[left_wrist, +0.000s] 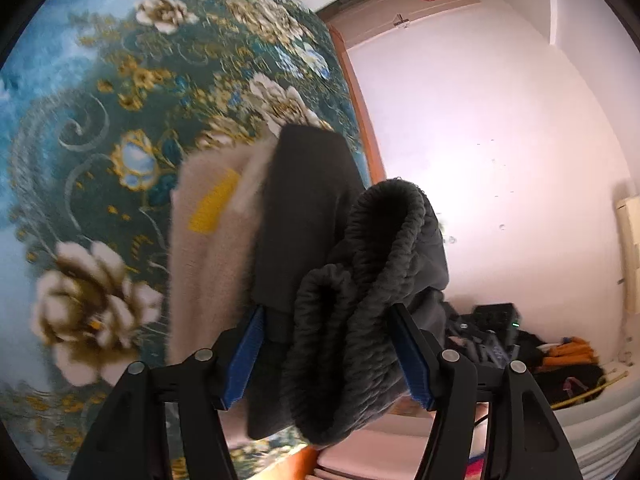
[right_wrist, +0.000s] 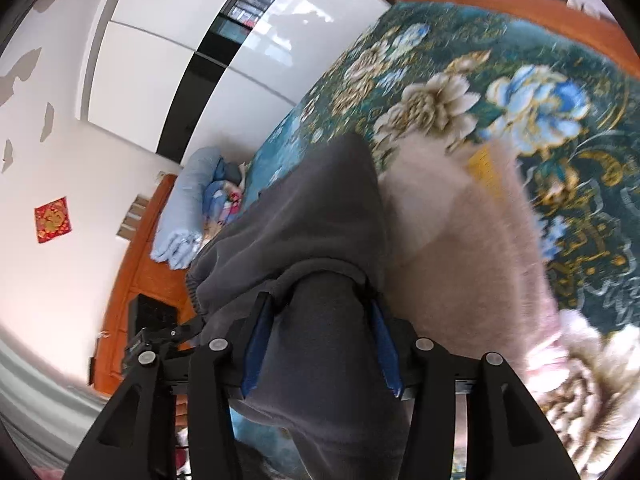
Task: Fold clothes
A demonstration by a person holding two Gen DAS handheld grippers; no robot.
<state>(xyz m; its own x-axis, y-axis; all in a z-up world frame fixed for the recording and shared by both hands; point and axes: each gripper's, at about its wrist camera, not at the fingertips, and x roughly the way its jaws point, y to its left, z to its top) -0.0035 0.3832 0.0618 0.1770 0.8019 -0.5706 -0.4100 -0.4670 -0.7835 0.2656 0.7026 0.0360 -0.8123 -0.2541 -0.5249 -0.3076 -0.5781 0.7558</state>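
A dark grey garment (left_wrist: 308, 216) with a ribbed elastic waistband (left_wrist: 360, 280) hangs bunched between the blue pads of my left gripper (left_wrist: 332, 340), which is shut on it. The same grey garment (right_wrist: 304, 240) also runs through my right gripper (right_wrist: 320, 320), shut on a thick fold of it. Both views are tilted and blurred. Beneath the grey cloth lies a fuzzy beige garment (left_wrist: 208, 272) with a yellow patch (left_wrist: 214, 206), spread on the bed; in the right wrist view this beige garment (right_wrist: 460, 240) lies to the right of the grey cloth.
The bed is covered by a teal floral blanket (left_wrist: 100, 140) with an orange wooden frame (right_wrist: 520, 4). A rolled light blue quilt (right_wrist: 184, 208) lies at the bed's far end. White wardrobe doors (right_wrist: 168, 48) and white walls surround; dark clutter (left_wrist: 520, 348) sits in a corner on the floor.
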